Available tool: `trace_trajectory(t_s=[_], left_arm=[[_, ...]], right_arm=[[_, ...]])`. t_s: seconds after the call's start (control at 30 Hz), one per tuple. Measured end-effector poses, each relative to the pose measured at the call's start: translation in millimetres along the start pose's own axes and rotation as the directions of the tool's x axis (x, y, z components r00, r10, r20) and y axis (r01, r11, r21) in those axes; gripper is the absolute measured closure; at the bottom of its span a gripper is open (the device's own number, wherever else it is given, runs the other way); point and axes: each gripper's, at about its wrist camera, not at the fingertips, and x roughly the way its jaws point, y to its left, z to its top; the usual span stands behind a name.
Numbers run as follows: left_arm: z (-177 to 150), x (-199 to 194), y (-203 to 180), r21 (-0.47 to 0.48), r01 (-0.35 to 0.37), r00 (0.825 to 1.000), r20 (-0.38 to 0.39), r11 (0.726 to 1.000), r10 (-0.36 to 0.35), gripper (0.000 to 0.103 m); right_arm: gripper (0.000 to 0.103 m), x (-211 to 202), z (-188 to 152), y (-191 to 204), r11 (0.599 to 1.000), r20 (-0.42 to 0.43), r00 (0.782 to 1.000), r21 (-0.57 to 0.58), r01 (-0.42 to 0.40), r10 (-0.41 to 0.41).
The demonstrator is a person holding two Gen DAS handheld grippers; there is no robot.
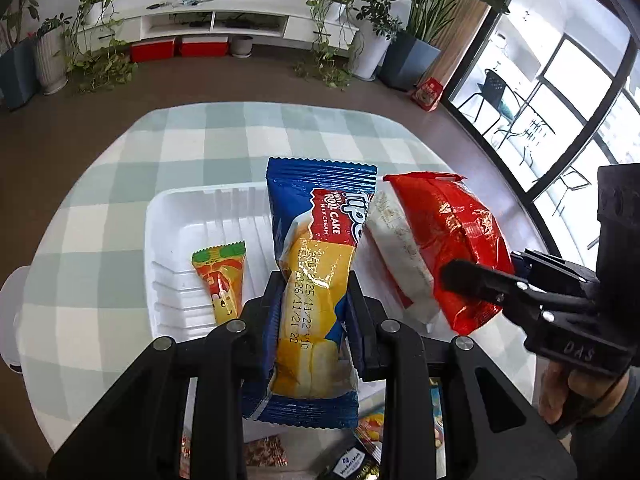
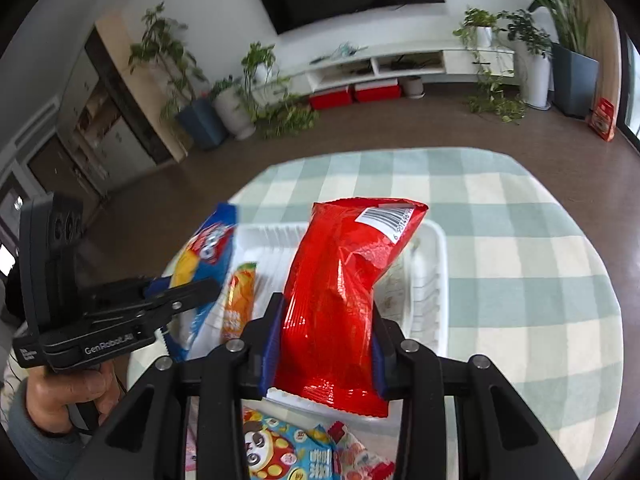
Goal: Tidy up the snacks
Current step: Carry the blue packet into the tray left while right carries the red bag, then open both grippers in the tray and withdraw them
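My left gripper (image 1: 314, 300) is shut on a blue and yellow roll cake packet (image 1: 316, 248) and holds it above the white tray (image 1: 168, 216). My right gripper (image 2: 326, 320) is shut on a red snack bag (image 2: 340, 280), held over the tray's right half (image 2: 434, 264). An orange and green candy packet (image 1: 222, 276) lies in the tray; it also shows in the right wrist view (image 2: 240, 304). A white wrapped snack (image 1: 396, 256) lies in the tray under the red bag (image 1: 452, 240). The left gripper (image 2: 188, 296) with the roll cake (image 2: 208, 256) shows at the left of the right wrist view.
The tray sits on a round table with a green and white checked cloth (image 1: 120, 168). Several loose snack packets lie at the near edge, including a panda-print one (image 2: 280, 452) and a dark one (image 1: 352, 464). A white object (image 1: 12, 312) sits at the table's left edge.
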Motion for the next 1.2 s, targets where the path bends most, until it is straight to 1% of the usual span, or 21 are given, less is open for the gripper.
trace_trajectory(t_s=[0.1, 0.17, 0.23, 0.37, 0.43, 0.5, 0.53, 0.7, 0.8, 0.87, 0.9, 0.93, 0.97, 1.03, 1.2], left_arm=[[-3, 25, -3, 0.023, -0.027, 0.999, -0.035, 0.999, 0.027, 0.077], [-5, 39, -6, 0.043, -0.048, 0.997, -0.056, 0.998, 0.05, 0.077], [-14, 51, -2, 0.04, -0.057, 0.996, -0.066, 0.998, 0.06, 0.077], [-16, 69, 2, 0.032, -0.066, 0.994, -0.082, 0.997, 0.069, 0.077], [-18, 71, 6, 0.036, -0.062, 0.994, -0.088, 0.997, 0.065, 0.077], [-18, 77, 6, 0.036, -0.074, 0.993, -0.093, 0.997, 0.078, 0.077], [-19, 77, 7, 0.034, -0.078, 0.992, -0.095, 0.996, 0.081, 0.077], [-19, 78, 11, 0.019, -0.091, 0.99, -0.106, 0.996, 0.092, 0.076], [-18, 75, 16, -0.001, -0.094, 0.991, -0.1, 0.996, 0.093, 0.075], [-17, 70, 17, -0.012, -0.088, 0.992, -0.088, 0.996, 0.087, 0.072], [-18, 65, 17, -0.014, -0.087, 0.993, -0.083, 0.996, 0.086, 0.062], [-17, 63, 18, -0.014, -0.09, 0.993, -0.074, 0.996, 0.088, 0.049], [-16, 59, 17, -0.015, -0.089, 0.994, -0.064, 0.996, 0.088, 0.046], [-14, 54, 16, -0.015, -0.085, 0.995, -0.05, 0.996, 0.085, 0.045], [-11, 30, 12, -0.023, -0.073, 0.997, -0.011, 0.997, 0.073, 0.044]], right_arm=[[0.064, 33, -8, 4, 0.999, -0.067, 0.997, -0.034, 0.022, -0.025], [0.064, 40, -10, 4, 0.999, -0.079, 0.996, -0.043, 0.028, -0.032], [0.064, 51, -14, 2, 0.997, -0.103, 0.994, -0.065, 0.04, -0.046], [0.064, 67, -24, 0, 0.995, -0.142, 0.987, -0.083, 0.058, -0.069], [0.064, 72, -27, 1, 0.993, -0.149, 0.985, -0.099, 0.07, -0.084], [0.064, 75, -29, 3, 0.991, -0.153, 0.984, -0.115, 0.072, -0.089], [0.063, 79, -31, 5, 0.987, -0.156, 0.982, -0.137, 0.084, -0.105], [0.063, 83, -31, 8, 0.983, -0.159, 0.981, -0.16, 0.089, -0.115], [0.058, 82, -32, 10, 0.98, -0.157, 0.979, -0.172, 0.1, -0.127], [0.055, 83, -32, 11, 0.98, -0.157, 0.979, -0.173, 0.101, -0.129], [0.052, 81, -32, 11, 0.979, -0.154, 0.979, -0.175, 0.103, -0.13], [0.05, 81, -30, 11, 0.979, -0.148, 0.98, -0.176, 0.105, -0.132], [0.048, 79, -30, 11, 0.978, -0.141, 0.981, -0.179, 0.109, -0.135], [0.044, 76, -29, 13, 0.977, -0.132, 0.982, -0.183, 0.11, -0.136], [0.042, 66, -27, 16, 0.973, -0.115, 0.983, -0.2, 0.116, -0.141]])
